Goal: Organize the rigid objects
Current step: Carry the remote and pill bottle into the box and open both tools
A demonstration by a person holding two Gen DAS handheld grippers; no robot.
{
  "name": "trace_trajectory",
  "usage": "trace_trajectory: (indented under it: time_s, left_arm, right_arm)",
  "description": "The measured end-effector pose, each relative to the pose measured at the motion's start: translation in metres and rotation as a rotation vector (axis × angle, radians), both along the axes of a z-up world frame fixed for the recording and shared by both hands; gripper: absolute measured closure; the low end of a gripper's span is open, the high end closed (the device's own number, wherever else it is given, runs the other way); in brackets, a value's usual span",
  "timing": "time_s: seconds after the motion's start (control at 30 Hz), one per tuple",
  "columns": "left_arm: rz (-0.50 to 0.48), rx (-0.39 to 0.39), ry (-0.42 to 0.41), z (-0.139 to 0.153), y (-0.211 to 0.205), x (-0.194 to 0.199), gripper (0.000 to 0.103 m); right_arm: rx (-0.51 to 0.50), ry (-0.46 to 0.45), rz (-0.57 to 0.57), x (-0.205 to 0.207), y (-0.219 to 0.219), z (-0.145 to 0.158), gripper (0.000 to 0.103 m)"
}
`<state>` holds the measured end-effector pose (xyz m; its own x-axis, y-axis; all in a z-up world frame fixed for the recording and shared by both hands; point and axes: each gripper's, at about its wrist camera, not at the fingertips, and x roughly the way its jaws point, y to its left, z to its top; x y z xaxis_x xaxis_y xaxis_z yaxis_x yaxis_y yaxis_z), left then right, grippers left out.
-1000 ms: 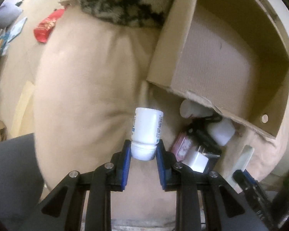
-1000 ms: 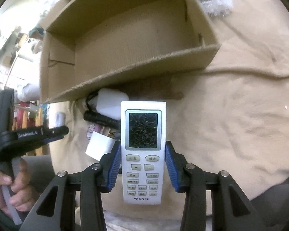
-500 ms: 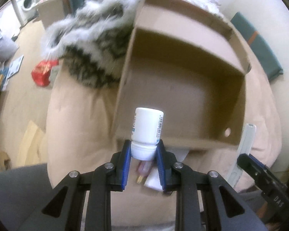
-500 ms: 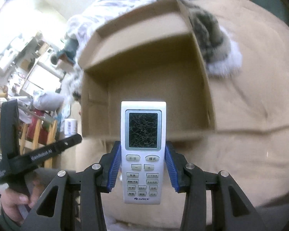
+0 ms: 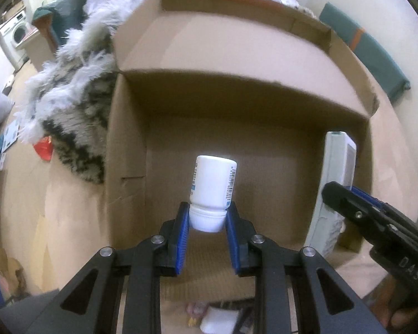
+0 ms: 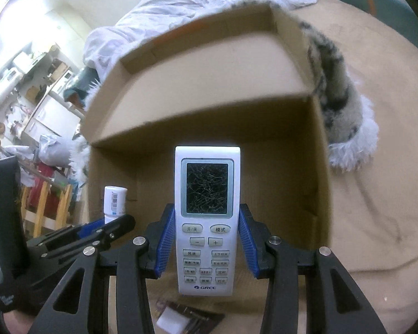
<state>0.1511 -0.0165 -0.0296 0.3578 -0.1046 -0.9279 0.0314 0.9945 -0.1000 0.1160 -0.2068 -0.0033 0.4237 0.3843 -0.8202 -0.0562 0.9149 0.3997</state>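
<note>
My left gripper (image 5: 207, 224) is shut on the cap end of a white pill bottle (image 5: 213, 183), held over the open cardboard box (image 5: 125, 150). My right gripper (image 6: 206, 246) is shut on a white GREE remote control (image 6: 207, 220), also held over the box (image 6: 317, 167). The remote (image 5: 334, 189) and the right gripper (image 5: 356, 206) show at the right of the left wrist view. The bottle (image 6: 114, 199) and the left gripper (image 6: 106, 228) show at the left of the right wrist view.
The box lies on a beige cushion (image 6: 381, 167). A furry black-and-white throw (image 5: 72, 100) lies beside the box. Small items, among them a white block (image 6: 171, 317), lie on the cushion in front of the box. Household clutter (image 6: 22, 89) stands at the far left.
Both grippers have risen and moved forward over the box with their objects still held. The pile of small items has dropped to the bottom edge of both views.
</note>
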Motion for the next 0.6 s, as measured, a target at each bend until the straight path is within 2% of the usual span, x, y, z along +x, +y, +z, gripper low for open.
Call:
trace_trajectory:
  time_s: [0.13,0.43,0.6]
  left_arm:
    - [0.015,0.012,0.003,-0.018,0.003,0.004,0.08]
    - [0.027,0.017,0.026,-0.034,0.0,0.009,0.08]
    - [0.009,0.062,0.018,-0.044,-0.007,0.003,0.08]
  right_arm:
    - [-0.057,0.003,0.02,0.001,0.006,-0.019,0.057]
    - [-0.065,0.094,0.024,0.012,0.008,-0.044,0.057]
    - [-0.085,0.099,0.031,0.018,0.012,-0.048,0.057]
